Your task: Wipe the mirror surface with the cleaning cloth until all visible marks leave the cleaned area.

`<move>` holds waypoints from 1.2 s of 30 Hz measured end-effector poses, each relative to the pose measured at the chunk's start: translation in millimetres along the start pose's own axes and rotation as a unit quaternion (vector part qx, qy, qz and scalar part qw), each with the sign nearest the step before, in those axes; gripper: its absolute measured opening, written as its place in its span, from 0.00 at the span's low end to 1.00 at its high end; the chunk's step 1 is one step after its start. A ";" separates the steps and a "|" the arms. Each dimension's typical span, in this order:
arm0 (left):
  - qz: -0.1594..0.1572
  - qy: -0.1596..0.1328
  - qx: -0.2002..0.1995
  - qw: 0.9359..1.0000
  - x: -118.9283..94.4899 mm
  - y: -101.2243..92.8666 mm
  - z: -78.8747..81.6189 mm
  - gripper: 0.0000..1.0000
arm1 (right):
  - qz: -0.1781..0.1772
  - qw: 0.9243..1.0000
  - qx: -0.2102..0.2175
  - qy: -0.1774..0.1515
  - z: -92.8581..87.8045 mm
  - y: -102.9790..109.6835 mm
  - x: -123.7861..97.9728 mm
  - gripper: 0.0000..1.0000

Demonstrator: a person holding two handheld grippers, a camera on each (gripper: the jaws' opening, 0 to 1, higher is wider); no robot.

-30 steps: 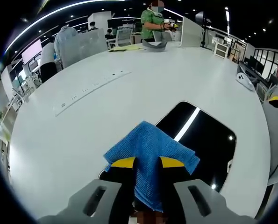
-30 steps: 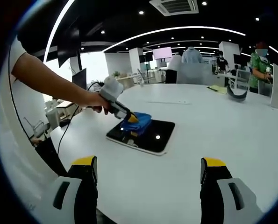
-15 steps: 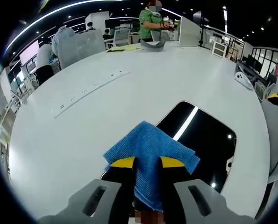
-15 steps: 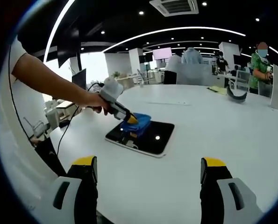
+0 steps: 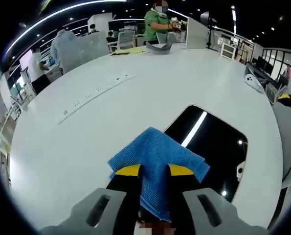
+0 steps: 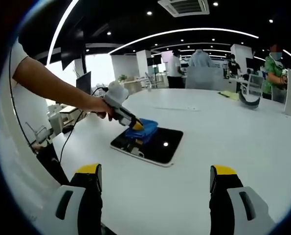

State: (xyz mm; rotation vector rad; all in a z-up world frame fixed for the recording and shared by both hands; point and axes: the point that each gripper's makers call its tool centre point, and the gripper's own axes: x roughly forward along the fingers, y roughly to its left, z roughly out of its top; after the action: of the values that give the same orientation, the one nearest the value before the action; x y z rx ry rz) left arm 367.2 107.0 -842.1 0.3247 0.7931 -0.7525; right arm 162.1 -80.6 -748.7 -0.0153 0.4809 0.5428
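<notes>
A dark rectangular mirror [image 5: 216,147] [image 6: 157,144] lies flat on the white table [image 5: 86,127] and reflects ceiling lights. A blue cleaning cloth [image 5: 157,159] [image 6: 143,128] rests on the mirror's near left part. My left gripper [image 5: 154,171] [image 6: 135,126] is shut on the cloth, its yellow-tipped jaws pressed against both sides of it. A person's hand [image 6: 99,105] holds that gripper from the left. In the right gripper view my right gripper [image 6: 155,178] is open, well short of the mirror, with nothing between its jaws.
A long strip with small marks [image 5: 94,93] lies on the table beyond the mirror. A grey curved object [image 5: 160,46] [image 6: 246,98] sits at the far edge. People stand around desks [image 6: 194,58] behind. A white object [image 5: 255,83] lies at the right.
The cloth, mirror and both grippers keep their places. Only people in the background have shifted.
</notes>
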 end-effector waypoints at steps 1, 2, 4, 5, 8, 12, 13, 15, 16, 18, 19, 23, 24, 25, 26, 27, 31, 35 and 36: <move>0.000 0.000 0.000 1.000 -0.1 0.9 -0.3 0.18 | 0.000 1.000 -0.001 0.001 0.2 0.0 0.4 0.91; 0.000 0.000 -0.001 1.000 -0.4 1.7 -0.6 0.18 | 0.000 1.000 -0.001 0.001 0.2 -0.2 0.6 0.91; 0.000 0.000 -0.001 1.000 -0.9 2.5 -1.1 0.18 | 0.000 1.000 0.000 0.001 0.0 -0.9 1.3 0.91; -0.001 0.000 -0.002 1.000 -0.8 3.6 -1.4 0.18 | 0.000 1.000 0.000 0.002 -0.1 -1.0 1.6 0.91; -0.001 0.000 -0.001 1.000 -1.6 5.3 -2.3 0.18 | 0.001 1.000 -0.002 0.002 0.6 -1.1 2.3 0.91; 0.000 0.000 -0.002 1.000 -3.4 6.9 -3.4 0.18 | 0.000 1.000 -0.003 0.000 2.8 -1.4 3.3 0.91; 0.000 0.000 -0.002 1.000 -3.5 7.5 -3.7 0.18 | 0.001 1.000 -0.004 0.001 2.8 -1.3 3.6 0.91; 0.001 0.001 -0.002 1.000 -4.4 8.6 -4.4 0.18 | 0.002 1.000 -0.005 0.002 2.8 -1.0 4.1 0.91; 0.001 0.001 -0.002 1.000 -4.8 8.9 -4.7 0.18 | 0.002 1.000 -0.005 0.002 2.7 -0.9 4.2 0.91; 0.002 0.002 -0.001 1.000 -5.9 10.1 -5.8 0.18 | 0.002 1.000 -0.004 0.002 2.4 -0.4 4.5 0.91; 0.002 0.001 -0.001 1.000 -6.5 11.0 -6.3 0.19 | 0.003 1.000 -0.005 0.002 2.3 0.0 4.7 0.91; 0.006 0.002 -0.003 1.000 -8.8 14.6 -8.7 0.19 | 0.004 1.000 -0.005 0.003 1.4 0.7 5.6 0.91; 0.007 0.002 -0.003 1.000 -9.0 15.2 -9.2 0.19 | 0.005 1.000 -0.005 0.003 1.5 1.0 5.8 0.91; 0.007 0.001 -0.003 1.000 -9.3 16.0 -9.7 0.20 | 0.005 1.000 -0.005 0.003 1.3 1.4 6.0 0.91; 0.009 0.002 -0.004 1.000 -9.9 16.9 -10.3 0.20 | 0.005 1.000 -0.006 0.005 0.9 1.7 6.3 0.91; 0.010 0.002 -0.005 1.000 -10.0 17.3 -10.5 0.20 | 0.006 1.000 -0.006 0.004 1.0 2.1 6.7 0.91; 0.011 0.002 -0.008 1.000 -10.7 18.6 -11.4 0.21 | 0.007 1.000 -0.007 0.005 1.5 3.8 7.7 0.91; 0.015 0.004 -0.012 1.000 -11.9 19.9 -12.3 0.21 | 0.008 1.000 -0.007 0.005 1.5 4.6 8.0 0.91; 0.017 0.005 -0.013 1.000 -12.3 20.5 -12.7 0.22 | 0.008 1.000 -0.007 0.005 1.2 4.6 7.9 0.91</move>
State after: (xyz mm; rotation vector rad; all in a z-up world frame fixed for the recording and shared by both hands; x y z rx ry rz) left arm 369.5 134.0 -841.7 0.3171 0.8038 -0.7094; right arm 166.3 -72.5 -750.7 -0.0270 0.4866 0.5621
